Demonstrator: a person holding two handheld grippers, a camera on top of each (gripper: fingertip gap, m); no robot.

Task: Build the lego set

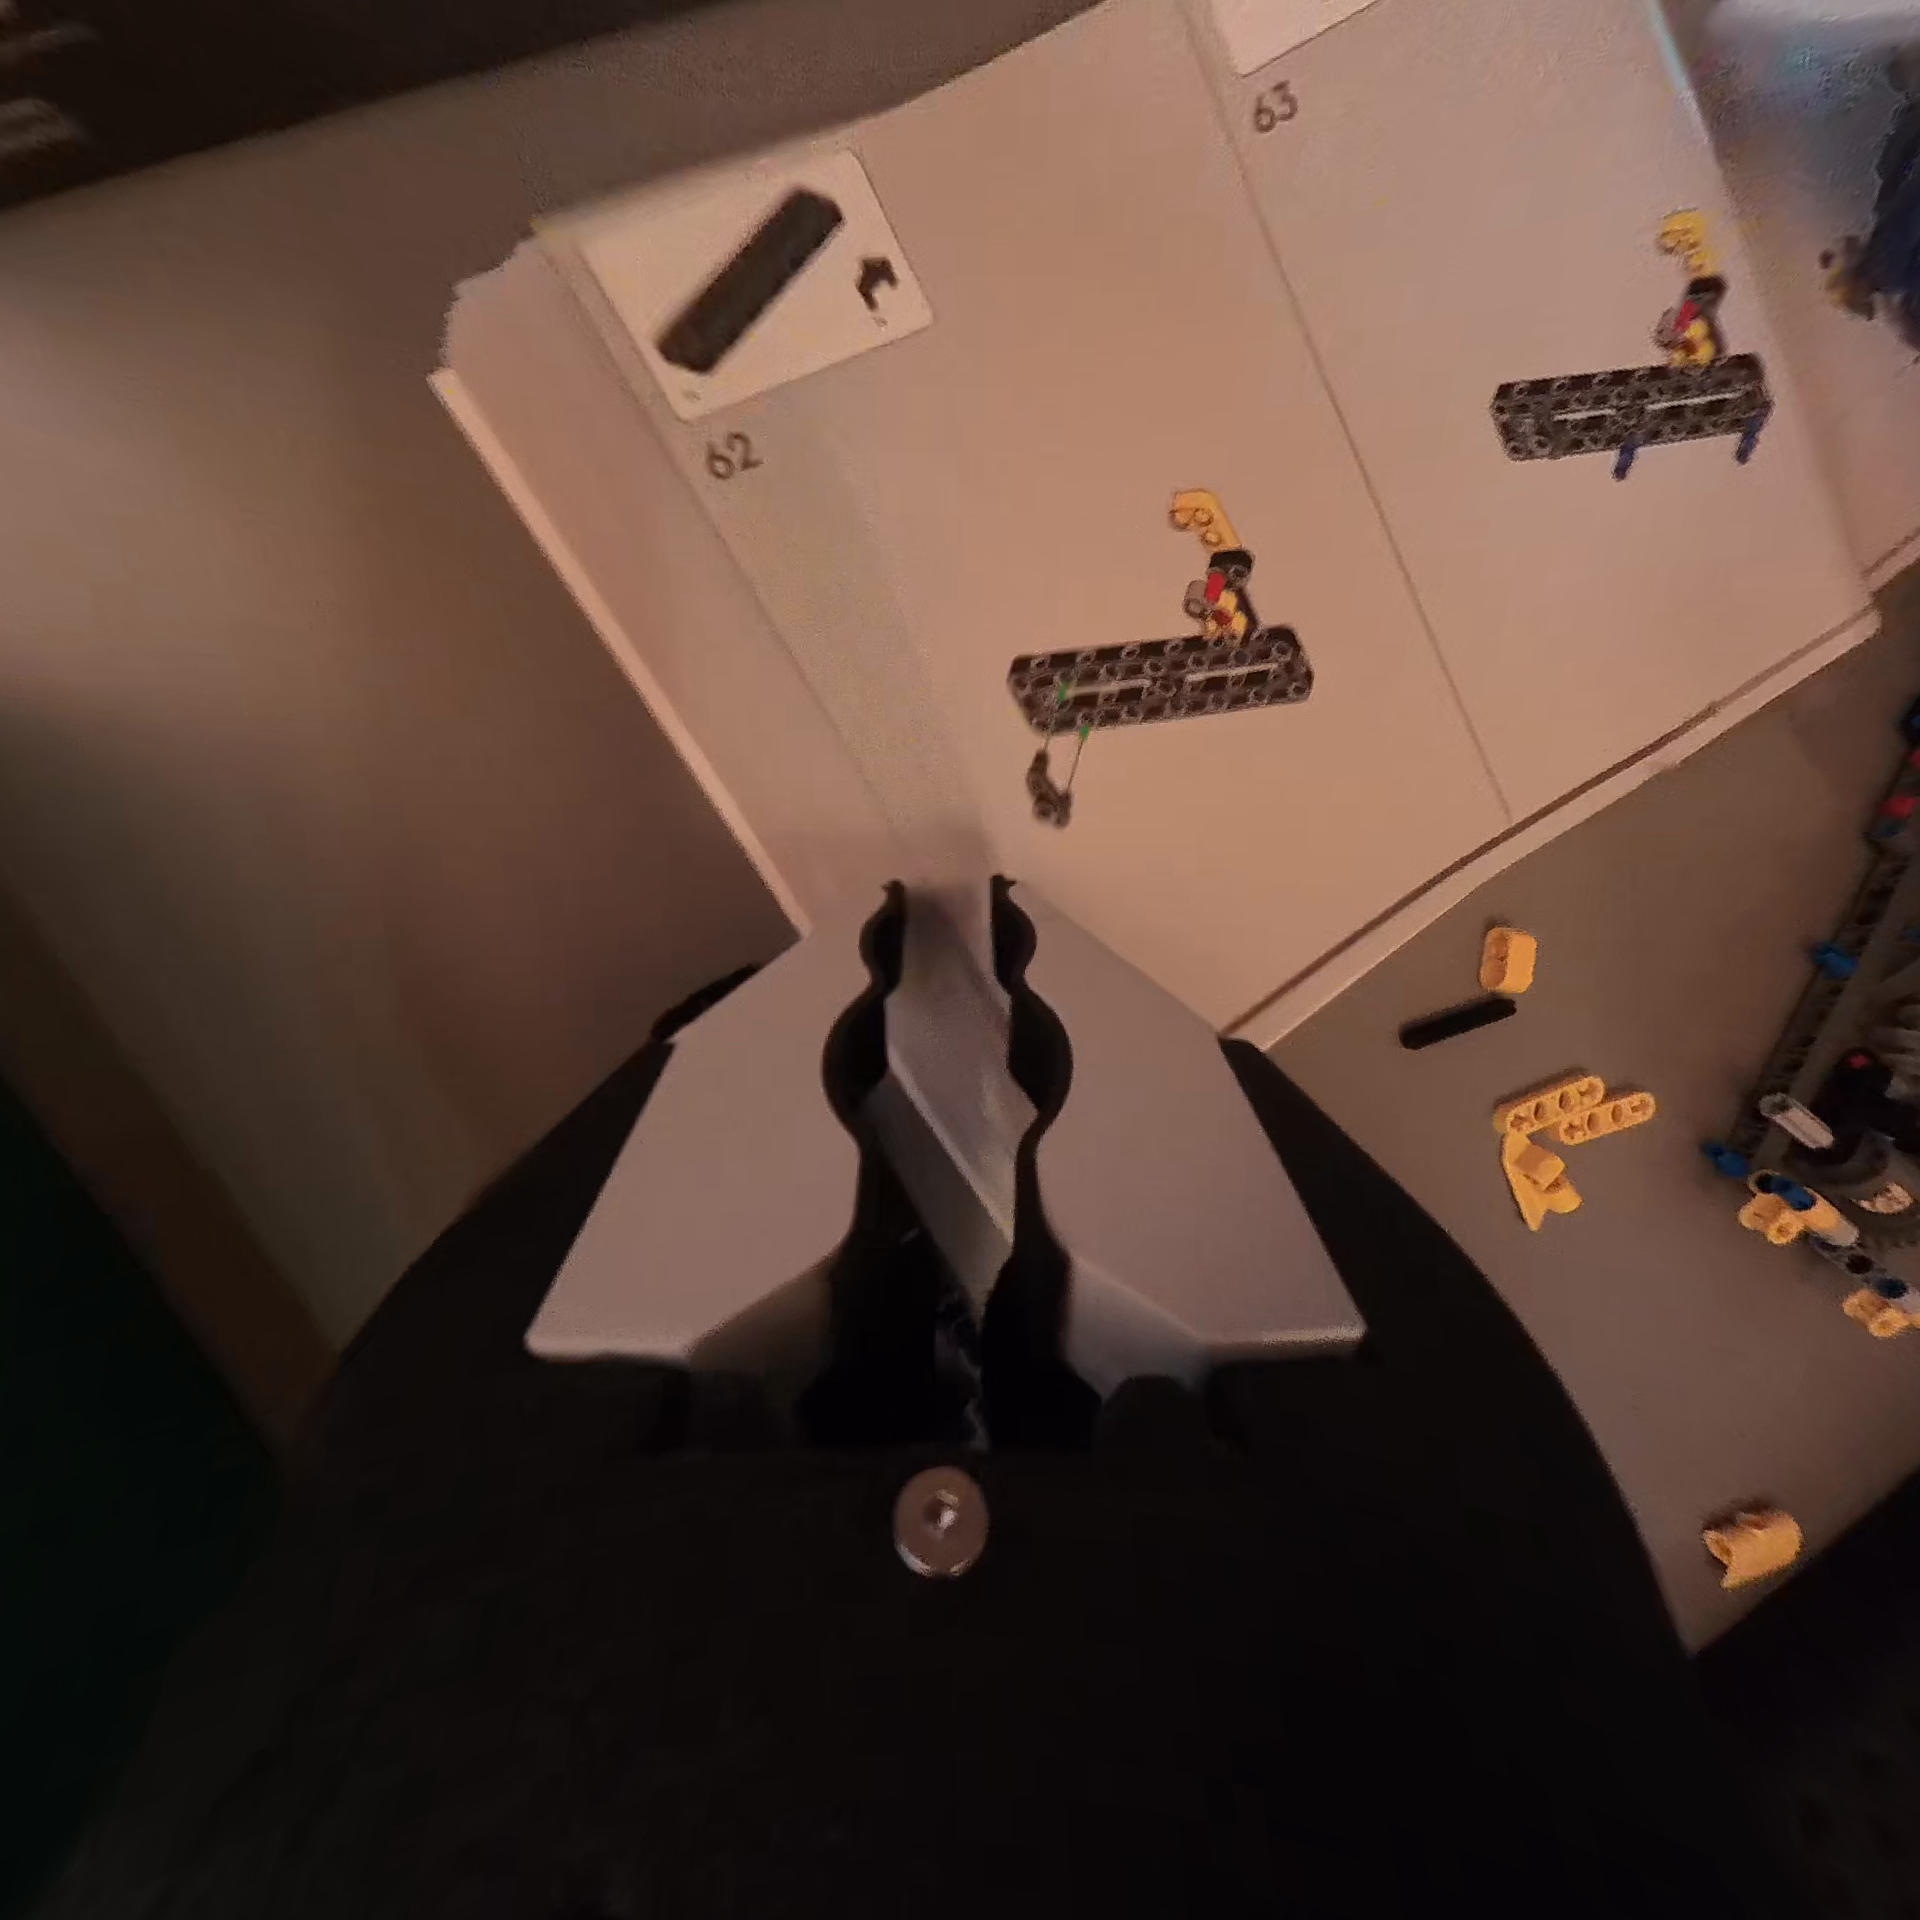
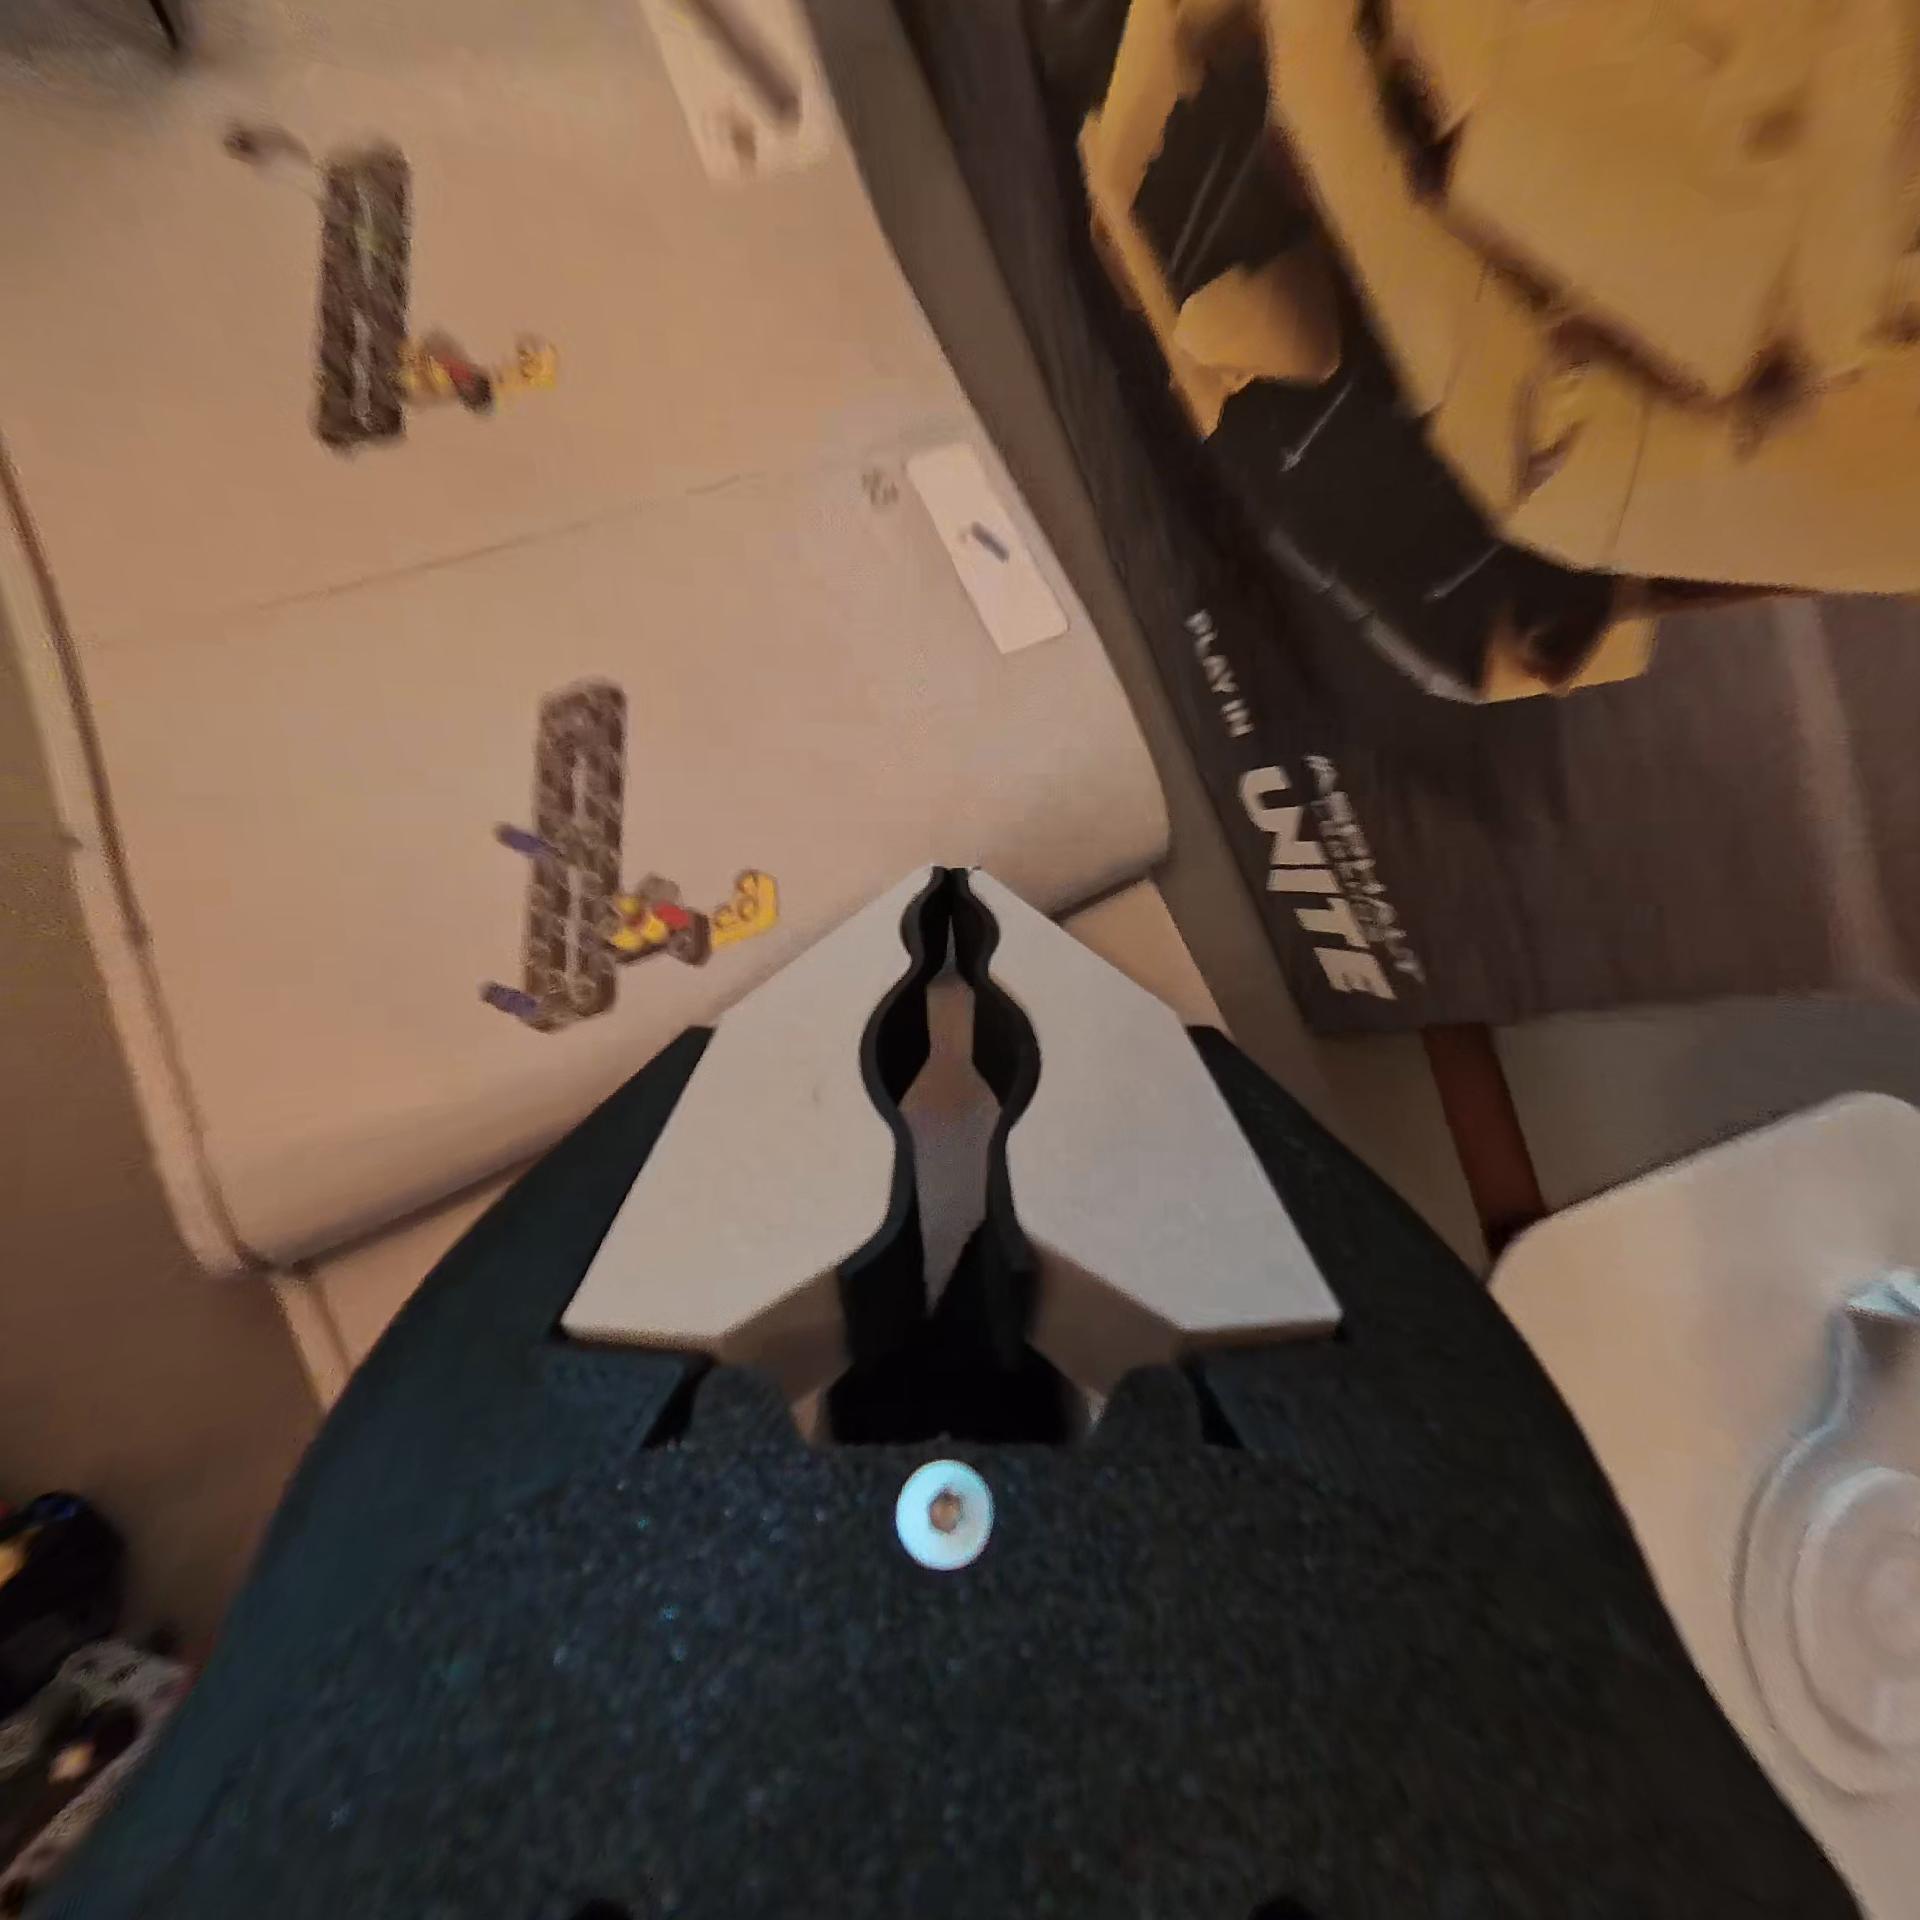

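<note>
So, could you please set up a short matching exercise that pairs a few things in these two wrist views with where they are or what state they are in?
Things:
1. left gripper
2. right gripper
3. yellow angled beams
4. instruction booklet

States or places:
a. lying open on the table
b. fingertips touching, nothing held
c. loose on the table, right of the booklet
d. a narrow gap between the fingertips, nothing held

Pairs: 1-d, 2-b, 3-c, 4-a

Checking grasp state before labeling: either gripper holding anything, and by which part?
Nothing held. Left gripper has a small empty gap between its tips, above the instruction booklet. Right gripper is shut, tips together on nothing.
</note>
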